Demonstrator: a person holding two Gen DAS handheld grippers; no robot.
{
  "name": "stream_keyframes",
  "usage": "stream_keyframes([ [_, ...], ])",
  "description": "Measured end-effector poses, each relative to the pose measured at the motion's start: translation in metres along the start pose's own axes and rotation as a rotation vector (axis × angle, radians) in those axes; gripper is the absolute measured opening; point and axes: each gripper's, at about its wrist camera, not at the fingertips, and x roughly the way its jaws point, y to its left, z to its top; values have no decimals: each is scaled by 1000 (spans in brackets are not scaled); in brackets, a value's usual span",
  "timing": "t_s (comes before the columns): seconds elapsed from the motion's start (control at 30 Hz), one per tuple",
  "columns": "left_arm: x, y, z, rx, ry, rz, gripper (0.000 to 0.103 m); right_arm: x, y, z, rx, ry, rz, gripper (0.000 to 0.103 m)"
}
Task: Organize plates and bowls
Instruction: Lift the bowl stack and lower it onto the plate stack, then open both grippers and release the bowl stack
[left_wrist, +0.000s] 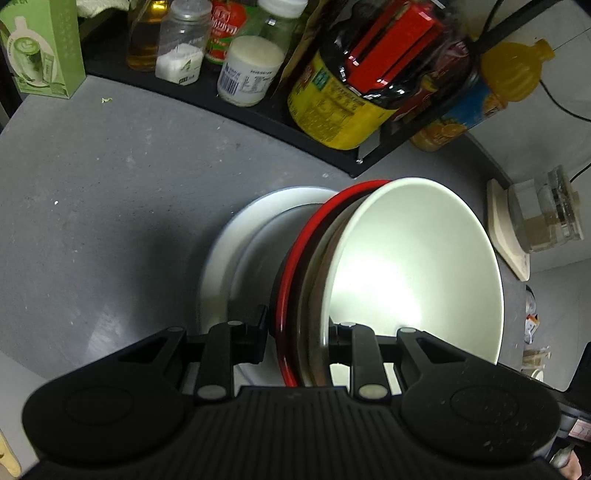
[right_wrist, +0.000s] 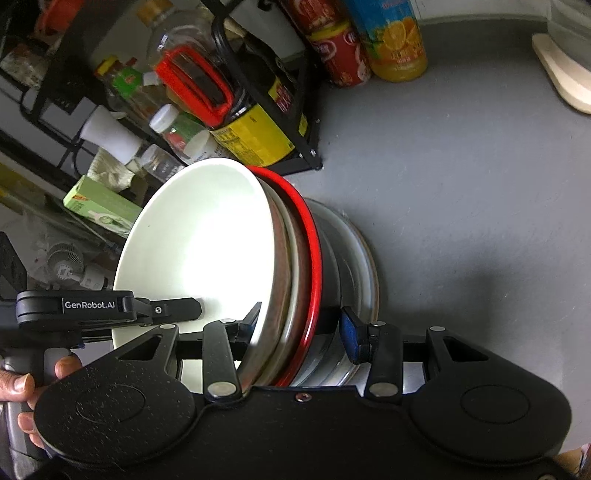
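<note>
Both grippers carrying nested bowls (left_wrist: 417, 266) together: left gripper (left_wrist: 297, 328) pinching rims, right gripper (right_wrist: 299, 325) straddling rims, grip unclear. Next: lowering onto counter (right_wrist: 461, 184).

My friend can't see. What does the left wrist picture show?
A hand-held gripper clamps the rims of nested bowls: a white bowl inside a red-rimmed bowl, above a white plate on a grey table.
</note>
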Motion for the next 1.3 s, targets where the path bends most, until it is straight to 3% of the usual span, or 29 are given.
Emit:
stream_keyframes([
  [0.6,13,-2,20,102,42,1,25,11,-1,-4,108,-10,-23,46],
  [0.77,13,-4,21,121,49,-1,25,0,-1,-6,104,-53,-14,46],
  [1.07,-2,-19,19,199,-14,23,30,-30,-9,-12,120,-141,-35,62],
  [1.17,-10,-24,19,201,-43,27,38,-40,-9,-15,103,-163,-56,73],
  [1.3,-20,-32,16,215,-88,76,57,-56,-8,-19,65,-214,-100,86],
])
